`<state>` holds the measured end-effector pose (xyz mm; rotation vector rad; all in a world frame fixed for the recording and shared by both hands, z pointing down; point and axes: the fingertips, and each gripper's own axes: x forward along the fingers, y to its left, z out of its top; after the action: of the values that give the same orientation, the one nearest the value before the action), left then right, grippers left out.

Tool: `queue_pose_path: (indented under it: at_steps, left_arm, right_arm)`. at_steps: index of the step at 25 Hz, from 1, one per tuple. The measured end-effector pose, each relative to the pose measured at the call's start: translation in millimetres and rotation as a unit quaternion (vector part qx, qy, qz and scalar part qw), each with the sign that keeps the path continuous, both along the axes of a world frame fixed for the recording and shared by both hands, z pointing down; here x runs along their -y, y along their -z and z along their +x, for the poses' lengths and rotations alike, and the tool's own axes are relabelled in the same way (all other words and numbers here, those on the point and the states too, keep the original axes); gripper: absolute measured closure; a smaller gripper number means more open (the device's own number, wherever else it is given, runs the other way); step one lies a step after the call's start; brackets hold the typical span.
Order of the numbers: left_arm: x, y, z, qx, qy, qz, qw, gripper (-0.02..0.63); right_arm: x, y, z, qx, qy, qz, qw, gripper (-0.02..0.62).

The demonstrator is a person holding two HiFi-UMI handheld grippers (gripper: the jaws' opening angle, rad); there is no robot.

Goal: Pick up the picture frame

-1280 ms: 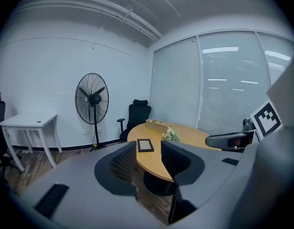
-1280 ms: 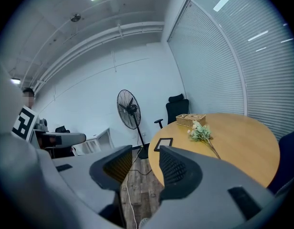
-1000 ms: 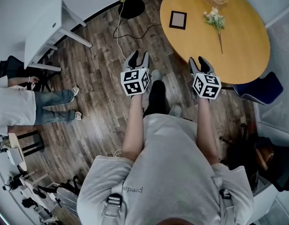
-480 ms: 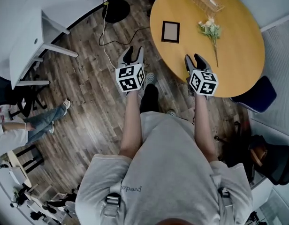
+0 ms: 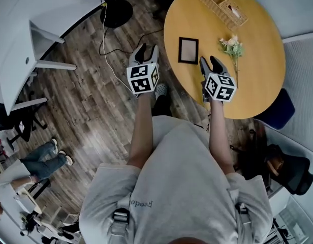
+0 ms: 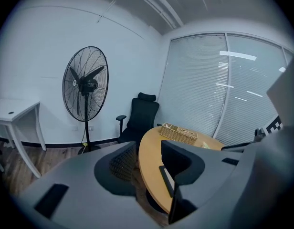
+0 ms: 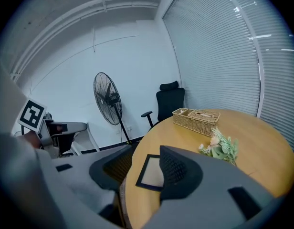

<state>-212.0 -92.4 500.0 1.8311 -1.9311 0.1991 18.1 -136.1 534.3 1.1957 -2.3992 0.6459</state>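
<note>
the small dark-rimmed rectangular picture frame (image 5: 188, 50) lies flat on the round yellow wooden table (image 5: 258, 85), near its edge and just ahead of both grippers. the left gripper (image 5: 146, 51) and right gripper (image 5: 211, 61) both gape wide, empty. the frame is likely light and stiff, perhaps glazed and breakable; pinch it across one rim.
</note>
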Motion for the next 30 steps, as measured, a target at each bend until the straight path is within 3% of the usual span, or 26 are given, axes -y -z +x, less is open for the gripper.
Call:
queue_pose_path:
  at_steps: [4, 12, 18, 23, 30]
  left_arm:
    - [31.4, -14.3, -21.9, -0.008, -0.011, -0.014, 0.9998, 0.426]
    - [57.3, -45.5, -35.3, -0.028, -0.046, -0.045, 0.9975, 0.426]
    - [73.0, -61.0, -11.1, -0.027, -0.068, -0.063, 0.9953, 0.425]
    - [90.7, -60.1, -7.4, -0.023, -0.060, -0.062, 0.9960, 0.425]
    - [117.6, -69.4, 24.9, -0.014, -0.067, -0.079, 0.9945, 0.425]
  right_arm:
    - [26.1, -11.8, -18.4, -0.006, -0.013, -0.013, 1.000, 0.409]
    - [35.6, -37.3, -15.6, -0.024, -0.059, -0.040, 0.997, 0.410]
    - [48.6, -49.8, -0.3, -0.026, -0.067, -0.051, 0.996, 0.410]
    - [68.5, -52.1, -10.3, -0.022, -0.037, -0.045, 0.998, 0.410]
    - [99.1, -59.9, -8.2, -0.020, -0.018, -0.052, 0.998, 0.410]
